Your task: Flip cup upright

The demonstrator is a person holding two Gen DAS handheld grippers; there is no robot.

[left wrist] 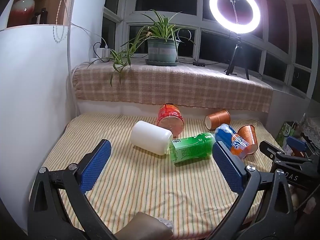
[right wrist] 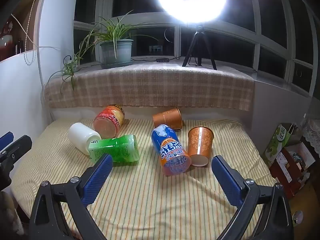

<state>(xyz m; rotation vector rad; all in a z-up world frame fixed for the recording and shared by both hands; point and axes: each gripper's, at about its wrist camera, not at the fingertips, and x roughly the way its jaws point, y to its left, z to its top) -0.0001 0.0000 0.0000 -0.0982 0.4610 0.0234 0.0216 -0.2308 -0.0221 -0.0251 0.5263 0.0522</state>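
Observation:
Several cups lie on their sides on a striped cloth: a white cup (left wrist: 151, 137) (right wrist: 83, 137), a green cup (left wrist: 191, 147) (right wrist: 115, 149), a red cup (left wrist: 171, 120) (right wrist: 110, 121), a blue-and-orange cup (left wrist: 233, 140) (right wrist: 170, 150) and two copper cups, one near (left wrist: 249, 138) (right wrist: 200, 146), one far (left wrist: 218, 119) (right wrist: 168, 118). My left gripper (left wrist: 160, 164) is open and empty, short of the white and green cups. My right gripper (right wrist: 160, 172) is open and empty, just short of the blue-and-orange cup and near copper cup.
A plaid-covered window ledge (left wrist: 170, 86) rises behind the cloth, with a potted plant (left wrist: 162, 50) and a ring light on a tripod (left wrist: 235, 10). A white wall (left wrist: 34, 90) bounds the left. Boxes (right wrist: 288, 160) stand at the right. The right gripper shows at the left view's right edge (left wrist: 288, 156).

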